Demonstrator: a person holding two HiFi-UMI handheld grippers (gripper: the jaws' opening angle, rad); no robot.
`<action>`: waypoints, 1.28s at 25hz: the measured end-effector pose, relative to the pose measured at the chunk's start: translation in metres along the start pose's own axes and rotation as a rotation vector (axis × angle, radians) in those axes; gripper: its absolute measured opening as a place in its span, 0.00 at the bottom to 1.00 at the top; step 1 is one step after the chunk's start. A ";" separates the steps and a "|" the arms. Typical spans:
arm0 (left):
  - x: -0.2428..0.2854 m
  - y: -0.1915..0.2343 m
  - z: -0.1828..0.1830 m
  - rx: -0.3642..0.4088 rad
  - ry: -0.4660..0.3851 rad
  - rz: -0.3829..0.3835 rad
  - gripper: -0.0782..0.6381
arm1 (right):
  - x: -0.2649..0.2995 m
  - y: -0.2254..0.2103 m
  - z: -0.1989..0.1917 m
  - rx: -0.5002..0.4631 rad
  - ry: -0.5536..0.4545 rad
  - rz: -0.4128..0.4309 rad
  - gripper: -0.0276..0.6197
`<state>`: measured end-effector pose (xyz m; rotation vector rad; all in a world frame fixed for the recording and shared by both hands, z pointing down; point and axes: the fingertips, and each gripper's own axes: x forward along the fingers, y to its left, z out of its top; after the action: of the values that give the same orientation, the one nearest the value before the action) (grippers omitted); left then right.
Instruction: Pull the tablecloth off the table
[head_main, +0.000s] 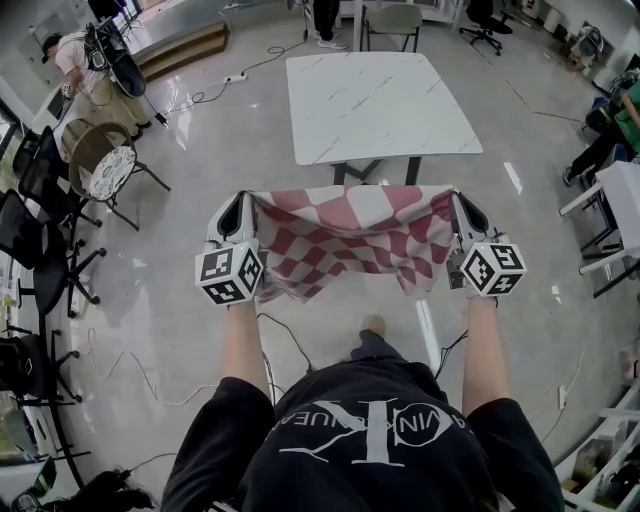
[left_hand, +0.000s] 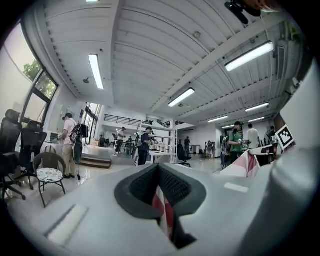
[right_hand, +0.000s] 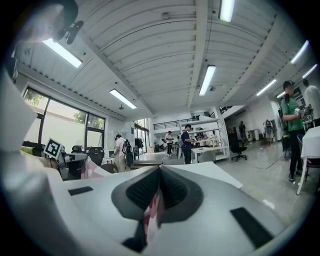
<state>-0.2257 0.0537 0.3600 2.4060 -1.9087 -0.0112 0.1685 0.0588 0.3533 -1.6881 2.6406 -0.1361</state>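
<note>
The floor (head_main: 150, 330) is pale and shiny and fills most of the head view. On it, in the upper centre of the frame, stands the desk (head_main: 380, 100), and its white marbled top is bare. The cloth (head_main: 350, 240), in red and white checks, is not on the desk any more: it hangs in the air in the middle of the frame, lower in the picture than the near edge of the desk, and as far as I can see it does not touch the desk. Its long axis runs from left to right, stretched along the upper edge and sagging in loose folds below. The left gripper (head_main: 240, 203) holds the upper left corner and the right gripper (head_main: 462, 205) holds the upper right corner, both at about the same height in the frame, so neither hand is nearer to the cloth than the other. From each gripper the cloth lies inward, toward the other gripper. In the left gripper view the fingers (left_hand: 175, 185) are closed together on a strip of checked fabric, and the right gripper view shows the same: dark pads pressed tight on a fold of the cloth. I judge that the pull itself is done, and the next move depends on keeping both corners clamped while the hanging cloth is carried away.
</note>
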 end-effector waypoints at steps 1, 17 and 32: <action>0.002 -0.001 0.003 0.007 -0.005 0.000 0.13 | 0.001 -0.001 0.003 -0.009 -0.003 -0.001 0.06; 0.002 -0.007 0.027 0.002 -0.060 0.008 0.13 | 0.000 -0.004 0.027 -0.086 -0.051 0.002 0.06; 0.013 -0.018 0.025 -0.006 -0.042 0.010 0.13 | 0.003 -0.020 0.027 -0.093 -0.039 -0.006 0.06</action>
<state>-0.2063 0.0441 0.3346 2.4113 -1.9360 -0.0673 0.1869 0.0460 0.3280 -1.7062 2.6532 0.0192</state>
